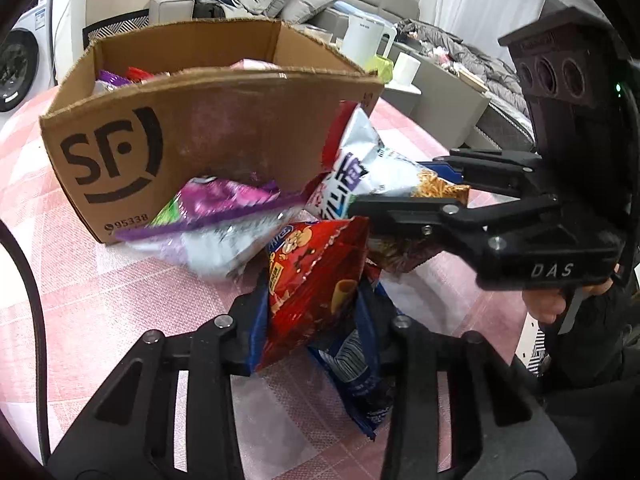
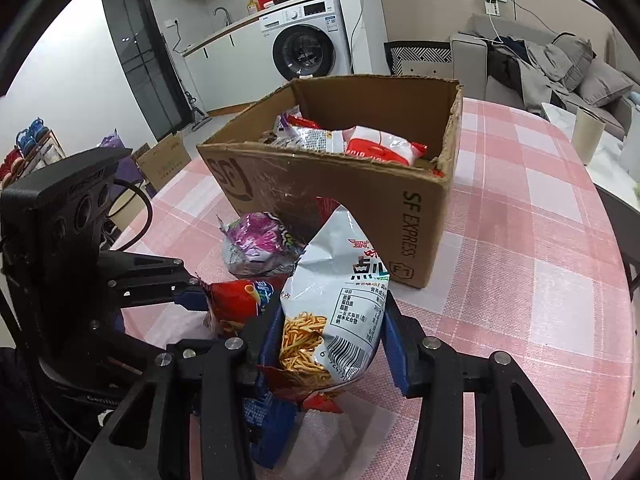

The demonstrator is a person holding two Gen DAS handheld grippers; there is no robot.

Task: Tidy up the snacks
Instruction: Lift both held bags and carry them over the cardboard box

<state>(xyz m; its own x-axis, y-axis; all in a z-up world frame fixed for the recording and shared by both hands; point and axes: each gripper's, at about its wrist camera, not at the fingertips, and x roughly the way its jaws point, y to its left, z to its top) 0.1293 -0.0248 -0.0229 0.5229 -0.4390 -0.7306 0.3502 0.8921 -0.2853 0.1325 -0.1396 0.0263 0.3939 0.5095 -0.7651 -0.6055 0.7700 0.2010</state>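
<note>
My left gripper is shut on a red snack bag, which stands upright between its blue pads. Under it a dark blue bag lies on the table. My right gripper is shut on a white bag of stick crisps, held up just in front of the cardboard box; the left wrist view shows this gripper coming in from the right. A purple bag lies against the box's front wall. The open-topped box holds several packets. In the right wrist view the left gripper grips the red bag.
A pink checked cloth covers the table. Behind the box stand a white kettle and a paper roll. A sofa with cushions and a washing machine lie beyond the table.
</note>
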